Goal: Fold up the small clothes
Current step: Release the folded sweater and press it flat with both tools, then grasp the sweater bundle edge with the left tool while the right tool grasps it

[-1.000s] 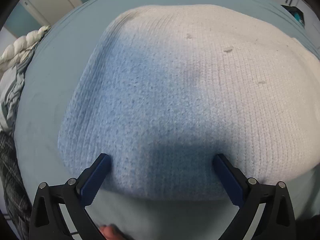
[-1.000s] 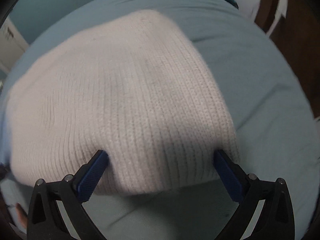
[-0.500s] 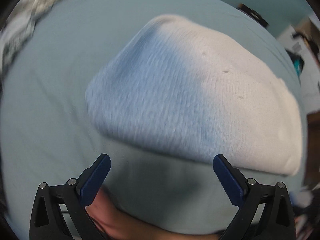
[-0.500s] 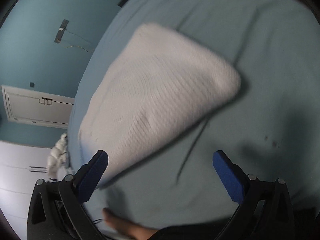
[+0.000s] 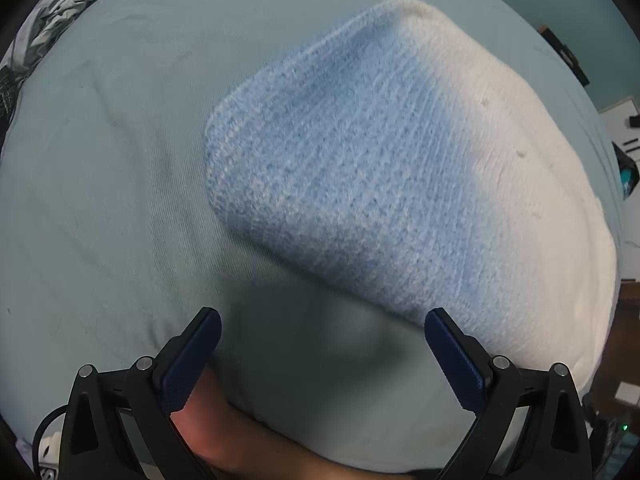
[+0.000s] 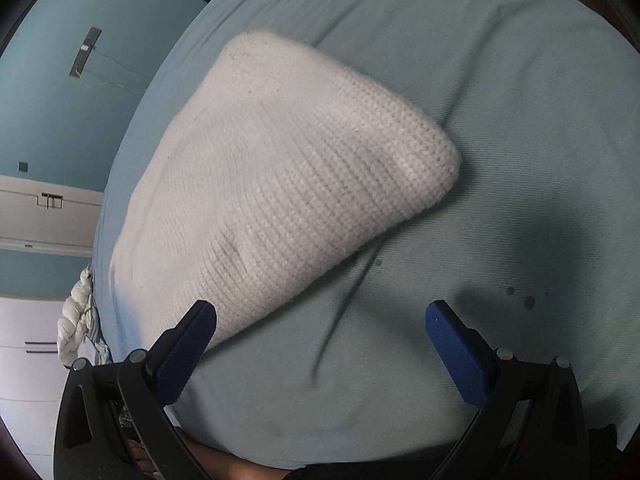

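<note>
Knit cloth (image 5: pixel 400 184), white and thick, lay flat on the blue bed sheet (image 5: pixel 100 184), and it looked like it was already folded into a neat pad. The left gripper (image 5: pixel 322 358) had its jaws wide open with nothing between them. The cloth sat just ahead of those jaws and a bit to their right, with its near edge close beside the right jaw. The right gripper (image 6: pixel 320 354) was wide open too and held nothing. From that side the cloth (image 6: pixel 280 192) lay ahead and to the left of the jaws, with its near edge by the left jaw. Bare sheet (image 6: pixel 500 160) lay between the jaws. A pile of other clothes (image 5: pixel 52 12) lay far off, up and left of the left jaws. My guess was that this piece was done and the step was to let go and back away. To do it well, both jaws should stay wide and lift straight up and back, so they would not catch the soft knit and pull the fold loose. A light pat on top could flatten it if an edge puffed up.
</note>
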### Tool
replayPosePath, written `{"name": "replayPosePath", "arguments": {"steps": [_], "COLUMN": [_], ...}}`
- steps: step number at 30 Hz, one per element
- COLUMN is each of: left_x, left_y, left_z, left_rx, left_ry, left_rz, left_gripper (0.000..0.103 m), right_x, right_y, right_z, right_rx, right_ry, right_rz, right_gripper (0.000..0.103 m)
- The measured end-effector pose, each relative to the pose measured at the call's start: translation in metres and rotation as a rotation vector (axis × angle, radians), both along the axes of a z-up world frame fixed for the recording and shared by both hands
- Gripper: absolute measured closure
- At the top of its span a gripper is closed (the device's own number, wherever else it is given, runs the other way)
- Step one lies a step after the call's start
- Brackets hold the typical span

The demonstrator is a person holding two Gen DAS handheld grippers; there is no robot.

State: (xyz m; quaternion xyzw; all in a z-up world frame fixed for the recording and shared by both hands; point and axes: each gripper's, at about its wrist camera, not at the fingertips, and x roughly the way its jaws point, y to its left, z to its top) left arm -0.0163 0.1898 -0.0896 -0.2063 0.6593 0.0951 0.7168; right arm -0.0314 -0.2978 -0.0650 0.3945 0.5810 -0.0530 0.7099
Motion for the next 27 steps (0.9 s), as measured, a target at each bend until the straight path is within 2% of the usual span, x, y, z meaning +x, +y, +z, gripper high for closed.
{"name": "replayPosePath", "arguments": {"steps": [4, 7, 9, 14, 15, 22, 24, 26, 27], "left_x": [-0.004, -0.002, -0.006, -0.015, -0.01, -0.006, -0.005, -0.004, -0.003], "left_y": [0.004, 0.014, 0.018, 0.015, 0.015, 0.002, 0.002, 0.003, 0.003], "left_z": [0.006, 0.002, 0.003, 0.011, 0.004, -0.015, -0.013, -0.013, -0.014], "left_rx": [-0.042, -0.093, -0.081, -0.034, -0.03, -0.018, -0.011, -0.037, -0.079], "left_ry": [-0.009, -0.016, -0.019, -0.019, -0.019, -0.05, -0.065, -0.069, -0.065], "left_rz": [0.038, 0.102, 0.141, 0.185, 0.189, 0.178, 0.186, 0.207, 0.221], "left_gripper": [0.001, 0.001, 0.001, 0.001, 0.001, 0.004, 0.004, 0.004, 0.004], "right_x": [-0.014, -0.017, -0.016, -0.009, -0.009, -0.009, -0.001, 0.005, 0.009], "right_y": [-0.027, -0.033, -0.031, -0.018, -0.017, -0.027, -0.027, -0.026, -0.023], "right_z": [-0.006, -0.013, -0.013, -0.009, -0.008, -0.013, -0.019, -0.027, -0.031], "right_rx": [0.09, 0.138, 0.124, 0.064, 0.066, 0.17, 0.197, 0.217, 0.224], "right_ry": [0.002, 0.017, 0.022, 0.022, 0.015, -0.033, -0.033, -0.025, -0.02], "right_rz": [-0.109, -0.14, -0.128, -0.085, -0.089, -0.197, -0.191, -0.198, -0.205], "right_gripper": [0.001, 0.004, 0.013, 0.014, 0.014, 0.014, 0.014, 0.014, 0.014]}}
